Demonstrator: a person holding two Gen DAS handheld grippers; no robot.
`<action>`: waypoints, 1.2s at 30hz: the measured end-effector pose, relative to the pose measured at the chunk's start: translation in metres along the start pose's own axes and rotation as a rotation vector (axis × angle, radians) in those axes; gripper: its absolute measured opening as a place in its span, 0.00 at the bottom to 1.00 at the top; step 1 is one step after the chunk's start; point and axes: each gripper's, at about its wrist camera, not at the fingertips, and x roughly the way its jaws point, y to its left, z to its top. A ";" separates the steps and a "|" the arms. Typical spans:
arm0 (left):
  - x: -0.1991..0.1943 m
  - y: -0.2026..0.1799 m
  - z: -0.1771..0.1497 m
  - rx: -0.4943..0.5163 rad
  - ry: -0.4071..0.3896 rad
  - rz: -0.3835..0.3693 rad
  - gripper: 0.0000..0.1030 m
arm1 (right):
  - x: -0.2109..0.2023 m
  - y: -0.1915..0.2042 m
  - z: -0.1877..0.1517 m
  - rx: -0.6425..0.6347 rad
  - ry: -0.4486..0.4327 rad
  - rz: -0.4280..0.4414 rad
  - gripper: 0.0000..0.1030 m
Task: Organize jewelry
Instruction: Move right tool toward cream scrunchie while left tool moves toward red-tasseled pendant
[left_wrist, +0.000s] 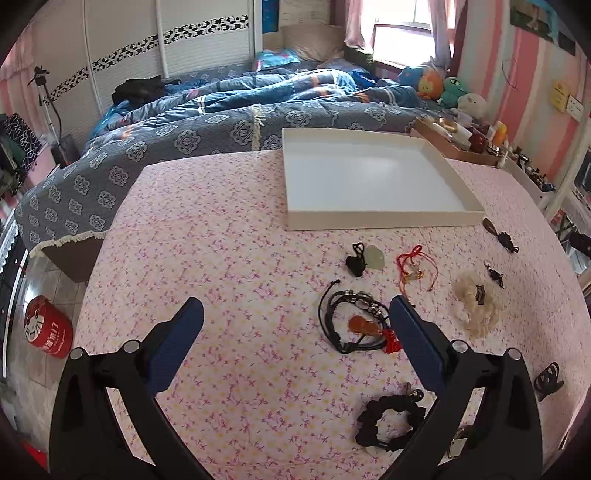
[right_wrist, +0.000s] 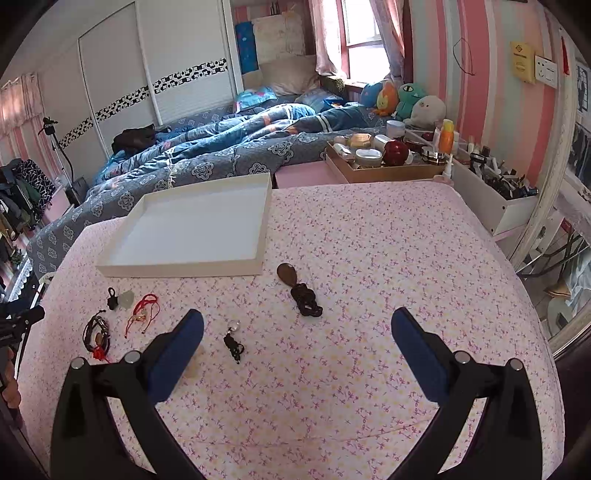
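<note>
A desk (left_wrist: 221, 258) under a pink floral cloth carried a shallow white tray (left_wrist: 384, 218) at its far edge, nothing in it. Both the left gripper (left_wrist: 295, 314) and right gripper (right_wrist: 297, 325) hovered released, grasping nothing. Jewelry lay loose nearer the front edge: a cream scrunchie (left_wrist: 476, 302), a black cord bracelet (left_wrist: 347, 321), a red string (left_wrist: 413, 266), a brown pendant (right_wrist: 288, 275).

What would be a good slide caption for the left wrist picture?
Open left gripper hovers over a floral cloth strewn with jewelry, including a black cord bracelet, before an empty white tray.
</note>
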 end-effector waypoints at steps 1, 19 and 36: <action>0.000 -0.001 0.001 0.004 -0.004 -0.001 0.96 | 0.000 0.001 -0.001 0.001 0.000 -0.002 0.99; 0.021 -0.002 -0.003 0.029 0.028 -0.019 0.93 | 0.019 0.017 -0.013 -0.014 0.035 -0.037 0.98; 0.061 -0.009 -0.014 0.042 0.090 -0.027 0.83 | 0.066 0.029 -0.023 -0.098 0.112 -0.035 0.89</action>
